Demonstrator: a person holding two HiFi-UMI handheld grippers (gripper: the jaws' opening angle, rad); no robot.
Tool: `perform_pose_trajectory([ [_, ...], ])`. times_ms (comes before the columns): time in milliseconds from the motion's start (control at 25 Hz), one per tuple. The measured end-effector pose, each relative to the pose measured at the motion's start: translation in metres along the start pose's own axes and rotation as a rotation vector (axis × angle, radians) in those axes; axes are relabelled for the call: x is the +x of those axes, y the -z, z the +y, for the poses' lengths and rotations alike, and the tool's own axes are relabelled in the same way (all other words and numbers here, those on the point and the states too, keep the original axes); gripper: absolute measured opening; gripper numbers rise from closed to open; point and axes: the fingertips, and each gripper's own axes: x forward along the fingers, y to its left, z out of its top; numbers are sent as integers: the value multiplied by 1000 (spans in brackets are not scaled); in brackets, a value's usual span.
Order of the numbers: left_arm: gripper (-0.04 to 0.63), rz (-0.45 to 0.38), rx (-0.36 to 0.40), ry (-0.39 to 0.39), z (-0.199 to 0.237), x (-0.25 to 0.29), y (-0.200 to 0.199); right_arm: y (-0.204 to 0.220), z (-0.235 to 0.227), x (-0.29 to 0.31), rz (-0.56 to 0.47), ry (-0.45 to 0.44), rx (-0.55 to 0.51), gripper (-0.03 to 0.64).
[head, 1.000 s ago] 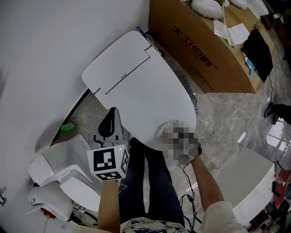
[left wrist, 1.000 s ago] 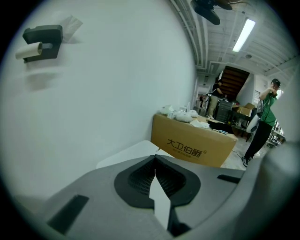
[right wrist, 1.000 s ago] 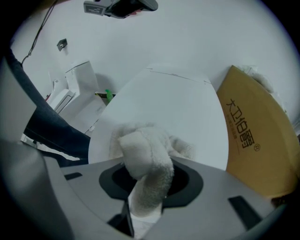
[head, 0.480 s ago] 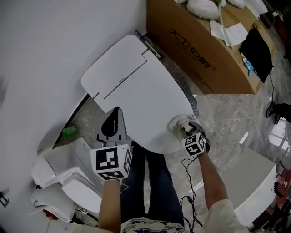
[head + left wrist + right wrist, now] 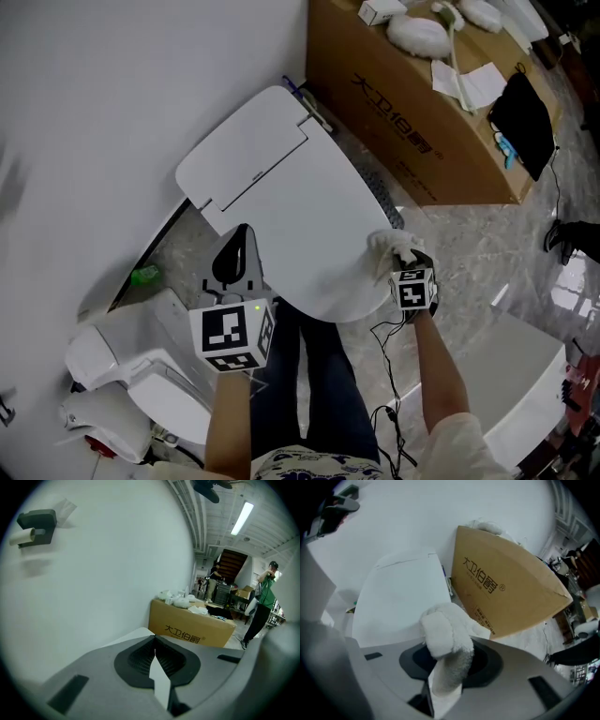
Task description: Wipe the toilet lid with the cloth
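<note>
The closed white toilet lid lies in the middle of the head view. A fluffy white cloth rests on its front right rim, with my right gripper shut on it. In the right gripper view the cloth bulges up from between the jaws, with the lid beyond it. My left gripper hangs off the lid's front left edge, over the floor. Its black jaws are pressed together with nothing between them, as the left gripper view shows.
A big cardboard box stands close to the toilet's right side, with white items and a black bag on top. A white fixture sits at lower left, another white object at lower right. The wall bounds the left; a person in green stands far off.
My right gripper has slid the cloth to the right along the lid's front rim, towards the cardboard box. The left gripper has hardly moved.
</note>
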Motion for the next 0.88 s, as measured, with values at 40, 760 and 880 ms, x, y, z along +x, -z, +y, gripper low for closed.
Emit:
perform_pose_trajectory([
  [40, 8, -8, -1, 0, 1, -2, -5, -5, -5, -6, -17, 15, 27, 123],
  [760, 8, -238, -50, -8, 28, -79, -140, -219, 3, -240, -558, 135, 95, 123],
  [880, 8, -277, -44, -19, 34, -96, -165, -250, 11, -280, -638, 137, 116, 123],
])
